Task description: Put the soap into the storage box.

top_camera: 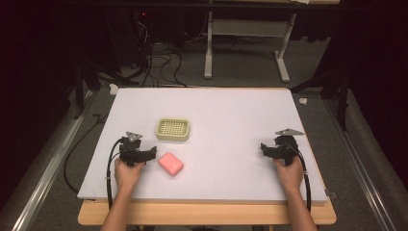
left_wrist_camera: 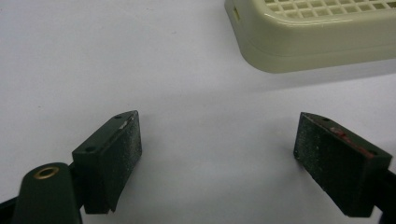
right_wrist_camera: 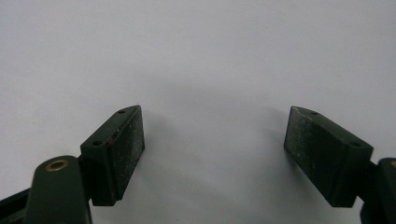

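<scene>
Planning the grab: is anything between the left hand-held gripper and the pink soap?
Nothing visible. The pink soap lies beside the left hand-held gripper, bare white mat between them; the cream dish sits farther back.

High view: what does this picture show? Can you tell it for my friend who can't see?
A person holds two black grippers over a white table. The left gripper is close beside a pink bar of soap, and a cream soap dish with a grid top sits just behind the soap. The right gripper is far off at the table's other side.
</scene>
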A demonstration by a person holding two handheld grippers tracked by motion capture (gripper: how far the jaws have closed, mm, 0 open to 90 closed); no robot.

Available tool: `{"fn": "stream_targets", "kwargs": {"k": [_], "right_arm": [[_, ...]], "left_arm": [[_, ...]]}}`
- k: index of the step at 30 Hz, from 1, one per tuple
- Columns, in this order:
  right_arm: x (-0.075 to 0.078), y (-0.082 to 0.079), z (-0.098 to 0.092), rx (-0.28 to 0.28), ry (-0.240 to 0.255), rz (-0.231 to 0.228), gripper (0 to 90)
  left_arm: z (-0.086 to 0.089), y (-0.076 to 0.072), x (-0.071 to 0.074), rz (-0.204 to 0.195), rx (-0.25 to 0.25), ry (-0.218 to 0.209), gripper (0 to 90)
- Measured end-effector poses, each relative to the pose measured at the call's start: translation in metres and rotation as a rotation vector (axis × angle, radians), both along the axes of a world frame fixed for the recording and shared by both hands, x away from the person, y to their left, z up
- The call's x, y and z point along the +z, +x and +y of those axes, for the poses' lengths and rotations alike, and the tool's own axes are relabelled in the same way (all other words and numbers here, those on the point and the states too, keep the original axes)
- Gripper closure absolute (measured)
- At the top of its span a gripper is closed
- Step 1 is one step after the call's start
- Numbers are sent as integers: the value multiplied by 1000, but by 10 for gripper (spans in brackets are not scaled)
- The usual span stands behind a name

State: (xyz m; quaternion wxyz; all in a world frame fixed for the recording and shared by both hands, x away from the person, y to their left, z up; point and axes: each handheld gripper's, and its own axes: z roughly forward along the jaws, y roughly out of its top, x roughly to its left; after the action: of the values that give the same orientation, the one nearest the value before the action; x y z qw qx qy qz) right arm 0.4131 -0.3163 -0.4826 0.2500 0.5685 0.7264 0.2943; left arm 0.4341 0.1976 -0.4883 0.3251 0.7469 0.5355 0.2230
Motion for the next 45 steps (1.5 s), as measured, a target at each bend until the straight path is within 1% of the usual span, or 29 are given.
{"fn": "stream_targets", "kwargs": {"k": [9, 10, 13, 15, 16, 20, 25, 26, 28, 29, 31, 32, 33, 34, 35, 37, 39, 42, 45], "right_arm": [[0, 0, 0, 0, 0, 0, 207], [0, 0, 0, 1, 0, 0, 207], [0, 0, 0, 0, 0, 0, 207], [0, 0, 0, 0, 0, 0, 207], [0, 0, 0, 0, 0, 0, 207], [0, 0, 0, 0, 0, 0, 207], [0, 0, 0, 0, 0, 0, 207], [0, 0, 0, 0, 0, 0, 207], [0, 0, 0, 0, 0, 0, 207], [0, 0, 0, 0, 0, 0, 207], [0, 0, 0, 0, 0, 0, 207], [0, 0, 0, 0, 0, 0, 207], [0, 0, 0, 0, 0, 0, 207], [0, 0, 0, 0, 0, 0, 207], [0, 0, 0, 0, -1, 0, 207], [0, 0, 0, 0, -1, 0, 207], [0, 0, 0, 0, -1, -1, 207], [0, 0, 0, 1, -2, -1, 207], [0, 0, 0, 1, -1, -1, 207]], "left_arm": [[-1, -1, 1, 7, -1, -8, 145], [-1, -2, 1, 9, -15, -17, 145], [-2, -3, 2, 8, -21, -21, 145], [-2, -5, 4, 0, -27, -50, 145], [-2, -5, 4, 0, -27, -50, 145], [-2, -9, 8, -12, -45, -78, 144], [-3, -14, 13, -23, -67, -88, 142], [-4, -17, 16, -31, -81, -97, 142], [-5, -19, 19, -35, -100, -98, 142], [-5, -19, 19, -35, -100, -98, 140], [-7, -23, 23, -45, -125, -101, 135], [-7, -23, 23, -45, -125, -101, 134], [-9, -26, 24, -48, -141, -109, 132], [-9, -26, 24, -48, -141, -109, 129], [-11, -28, 26, -47, -158, -113, 125], [-13, -29, 27, -50, -163, -117, 123], [-16, -33, 30, -58, -187, -115, 116], [-18, -35, 32, -60, -199, -110, 110], [-23, -40, 33, -66, -227, -119, 102]]}}
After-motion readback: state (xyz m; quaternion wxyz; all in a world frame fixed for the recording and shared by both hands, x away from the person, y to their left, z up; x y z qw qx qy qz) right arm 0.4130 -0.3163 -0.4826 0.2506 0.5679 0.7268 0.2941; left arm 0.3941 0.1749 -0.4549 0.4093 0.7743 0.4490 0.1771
